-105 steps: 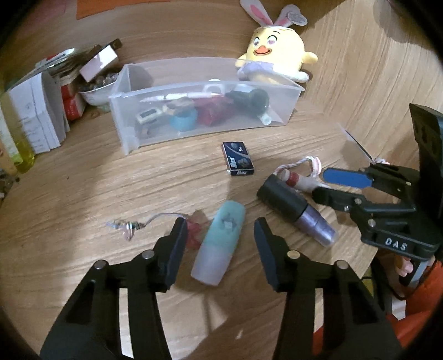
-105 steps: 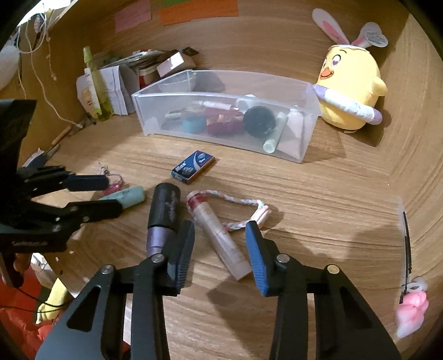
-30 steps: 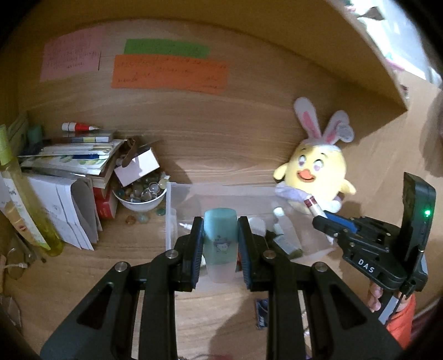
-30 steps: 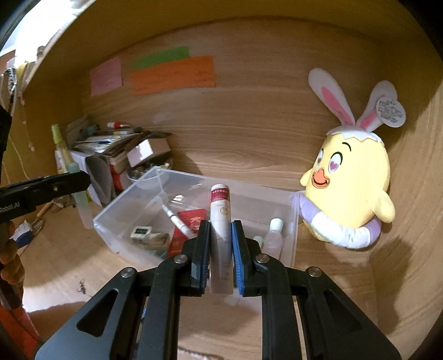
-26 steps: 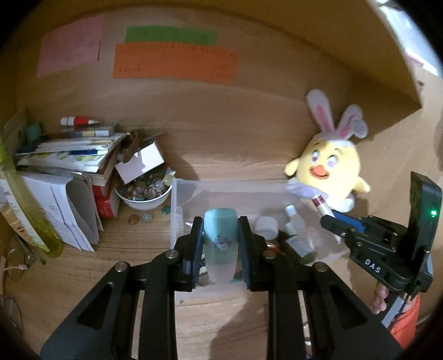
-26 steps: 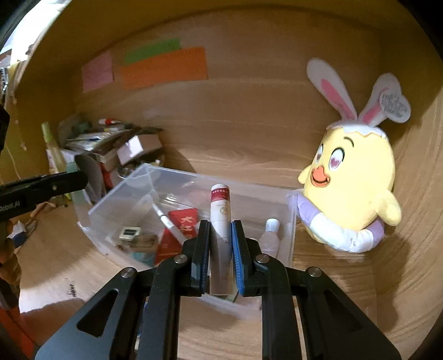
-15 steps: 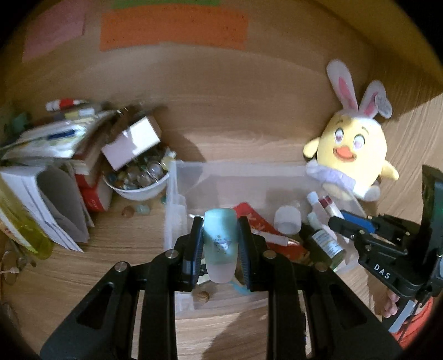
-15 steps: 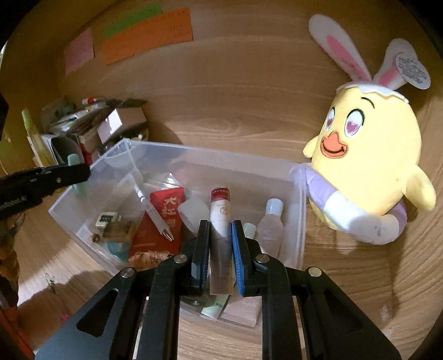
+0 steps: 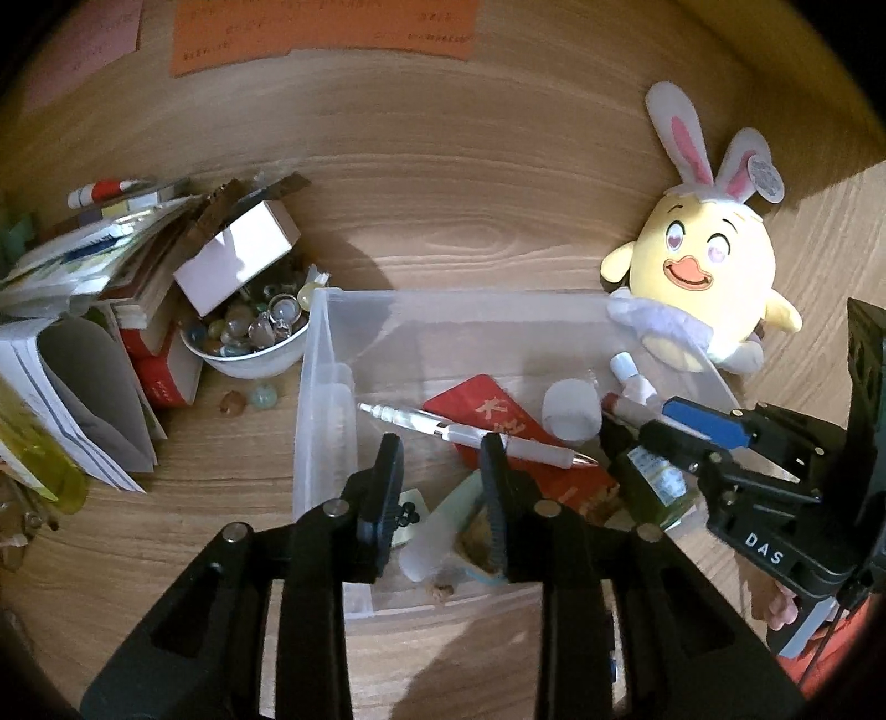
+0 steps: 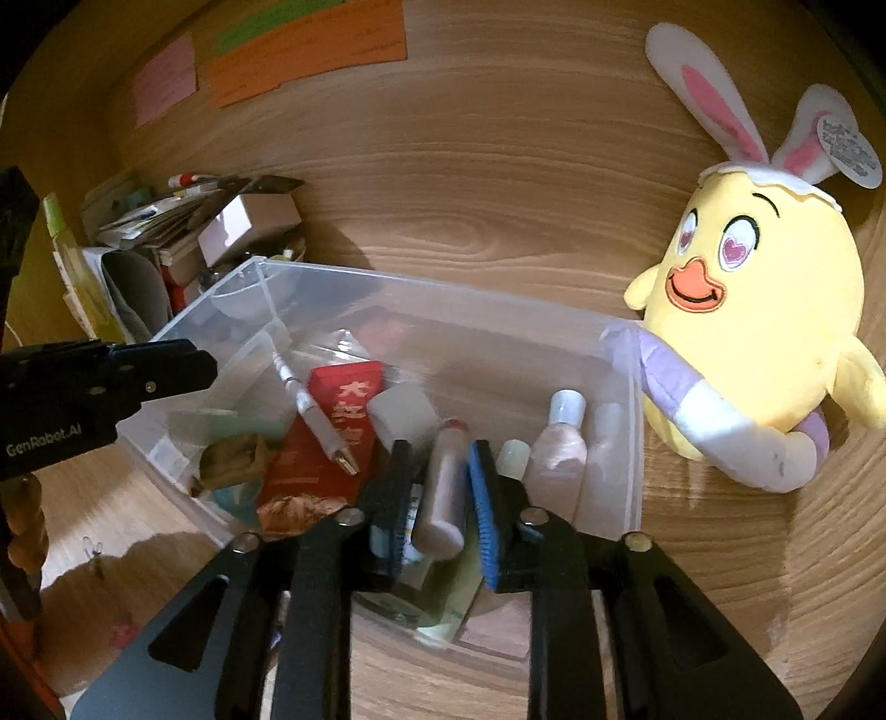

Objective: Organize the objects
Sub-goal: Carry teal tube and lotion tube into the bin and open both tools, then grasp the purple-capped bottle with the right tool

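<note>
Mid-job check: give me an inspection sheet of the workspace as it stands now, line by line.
Surface: wooden desk, wood back panel.
Job's things: clear bin; teal tube and red-capped tube lying inside it.
Clutter: pen, red packet, small bottles in the bin.
Grippers: left gripper and right gripper over the bin, jaws just opened, pads clear of tubes.
Cables: nothing seen.
Surroundings: plush chick, bowl of beads, paper stack, sticky notes.
</note>
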The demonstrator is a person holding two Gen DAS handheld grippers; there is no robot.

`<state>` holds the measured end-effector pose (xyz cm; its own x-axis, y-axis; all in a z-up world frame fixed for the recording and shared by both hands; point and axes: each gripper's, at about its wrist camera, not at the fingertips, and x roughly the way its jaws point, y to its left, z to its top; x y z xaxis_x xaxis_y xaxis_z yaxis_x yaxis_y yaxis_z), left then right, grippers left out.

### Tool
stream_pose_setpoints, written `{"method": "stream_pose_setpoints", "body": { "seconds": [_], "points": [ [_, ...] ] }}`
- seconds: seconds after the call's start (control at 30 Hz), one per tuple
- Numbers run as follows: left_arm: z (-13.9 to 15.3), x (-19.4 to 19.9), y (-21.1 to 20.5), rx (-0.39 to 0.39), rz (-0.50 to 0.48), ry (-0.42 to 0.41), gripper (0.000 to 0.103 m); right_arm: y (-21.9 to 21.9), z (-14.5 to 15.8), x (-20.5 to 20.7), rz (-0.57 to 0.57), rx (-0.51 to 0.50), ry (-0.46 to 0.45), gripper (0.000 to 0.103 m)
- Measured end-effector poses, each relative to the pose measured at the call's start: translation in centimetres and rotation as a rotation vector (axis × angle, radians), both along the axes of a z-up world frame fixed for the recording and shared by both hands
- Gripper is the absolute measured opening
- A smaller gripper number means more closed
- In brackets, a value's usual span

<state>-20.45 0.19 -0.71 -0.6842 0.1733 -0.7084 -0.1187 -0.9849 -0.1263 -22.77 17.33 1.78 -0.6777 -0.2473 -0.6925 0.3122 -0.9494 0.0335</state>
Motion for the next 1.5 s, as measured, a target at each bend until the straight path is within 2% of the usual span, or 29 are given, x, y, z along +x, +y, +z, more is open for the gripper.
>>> {"method": "stream_pose_setpoints", "body": {
  "seconds": [0.07,0.2,0.43,0.53,0.67,1.13,1.27,1.5],
  "points": [
    [0.5,0.5,0.1,-0.004,-0.004,0.014,0.036,0.0,0.3,0.3,0.005,-0.003,0.006,0.031],
    [1.5,1.6,0.4,-0.010,-0.009,0.043,0.051,-0.1,1.1,1.0,0.018,-0.019,0.015,0.037],
    [3.0,4.2,0.7,-0.026,-0.015,0.088,0.072,-0.5,3.0,3.2,0.034,-0.027,0.066,0.060],
    [3.3,5.5,0.6,-0.027,-0.012,0.103,0.080,-0.7,3.6,4.5,0.041,-0.027,0.086,0.062],
    [3.3,7.1,0.2,-0.019,-0.014,0.108,0.081,-0.6,4.2,6.3,0.037,-0.038,0.110,0.072],
    [1.6,12.2,-1.3,-0.009,-0.036,0.076,0.086,-0.5,3.7,12.2,0.003,-0.042,0.128,0.073],
    [0.5,13.3,-1.5,-0.021,-0.042,0.066,0.086,-0.7,2.7,13.6,-0.011,-0.027,0.108,0.073],
    [-2.3,14.2,-1.9,-0.003,-0.052,-0.004,0.086,-0.6,0.2,15.5,-0.032,-0.035,0.032,0.073]
  ]
}}
